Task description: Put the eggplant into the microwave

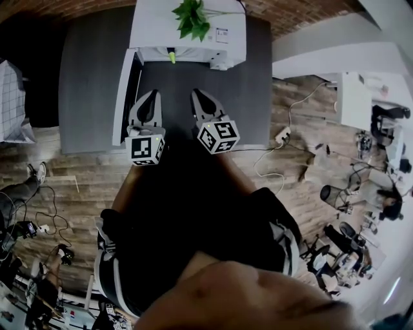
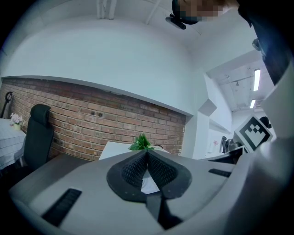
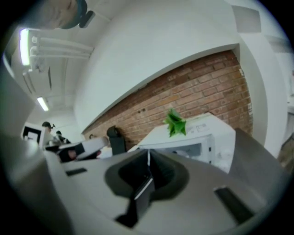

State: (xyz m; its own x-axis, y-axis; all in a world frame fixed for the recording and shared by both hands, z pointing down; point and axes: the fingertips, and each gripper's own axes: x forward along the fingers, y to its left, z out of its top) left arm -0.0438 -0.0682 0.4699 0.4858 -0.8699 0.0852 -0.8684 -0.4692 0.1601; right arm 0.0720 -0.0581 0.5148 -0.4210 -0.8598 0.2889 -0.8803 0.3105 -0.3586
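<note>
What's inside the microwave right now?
Only a small yellow-green tip shows at the open front of the microwave. Its top, with a plant on it, covers the rest of the inside from view.

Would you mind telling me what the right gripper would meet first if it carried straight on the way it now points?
Most likely the microwave: the right gripper, jaws shut and empty, aims at its front across the table. Depth is unclear, so the table might come first.
</note>
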